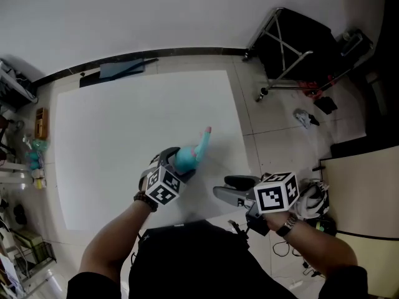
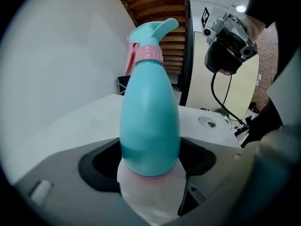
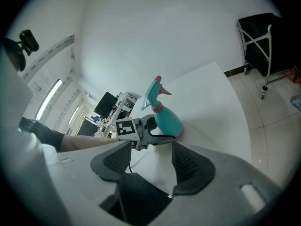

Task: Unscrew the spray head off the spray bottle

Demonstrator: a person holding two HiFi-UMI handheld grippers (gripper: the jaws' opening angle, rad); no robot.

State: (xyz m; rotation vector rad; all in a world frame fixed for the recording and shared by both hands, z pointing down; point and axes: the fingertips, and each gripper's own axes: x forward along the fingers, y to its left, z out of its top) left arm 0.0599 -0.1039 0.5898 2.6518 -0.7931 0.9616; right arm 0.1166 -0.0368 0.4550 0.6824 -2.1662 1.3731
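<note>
A teal spray bottle (image 1: 187, 158) with a pink collar and a teal and pink spray head (image 1: 206, 133) is over the white table (image 1: 124, 136). My left gripper (image 1: 179, 164) is shut on its lower body, one dark pad on each side. In the left gripper view the spray bottle (image 2: 150, 117) rises between the pads, with the spray head (image 2: 151, 34) on top. My right gripper (image 1: 221, 187) is a short way right of the bottle, open and holding nothing. In the right gripper view the spray bottle (image 3: 167, 119) and left gripper (image 3: 157, 131) lie beyond my right gripper's (image 3: 149, 150) own jaws.
A black wheeled rack (image 1: 293, 42) stands on the tiled floor at the far right. Cluttered shelves (image 1: 25, 154) line the left side. Cables and small items (image 1: 312, 198) lie on the floor by my right hand. A beige board (image 1: 368, 192) stands at the right.
</note>
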